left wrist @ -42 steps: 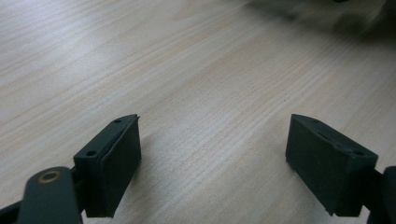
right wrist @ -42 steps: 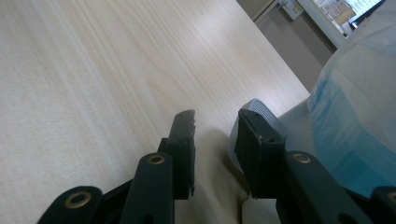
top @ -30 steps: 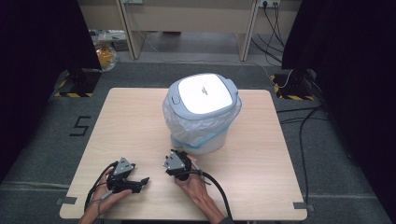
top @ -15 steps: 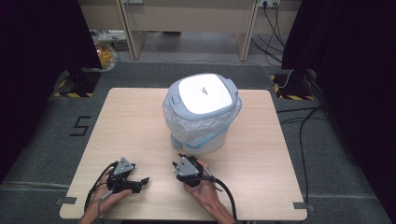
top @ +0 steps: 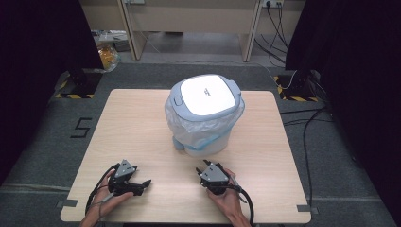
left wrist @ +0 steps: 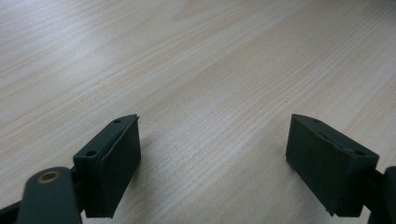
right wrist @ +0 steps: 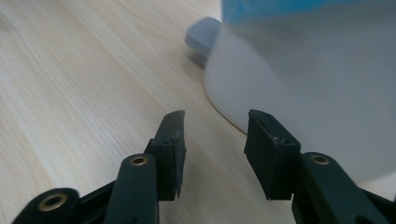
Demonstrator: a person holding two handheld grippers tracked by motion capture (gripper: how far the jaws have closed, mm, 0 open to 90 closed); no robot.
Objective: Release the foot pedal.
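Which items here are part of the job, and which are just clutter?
In the job:
- lidded bin with its plastic liner bag
- right hand-held gripper, open, pointed at the bin's base
- left hand-held gripper, open, over bare table

Lying about:
- yellow bag on the floor
- floor cables

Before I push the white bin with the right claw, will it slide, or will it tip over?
The bin is likely to slide rather than tip: it looks squat, with a wide base flat on the table. It is probably light plastic, so a low push should move it easily. The loose bag around its rim looks floppy and may slip under the right claw.
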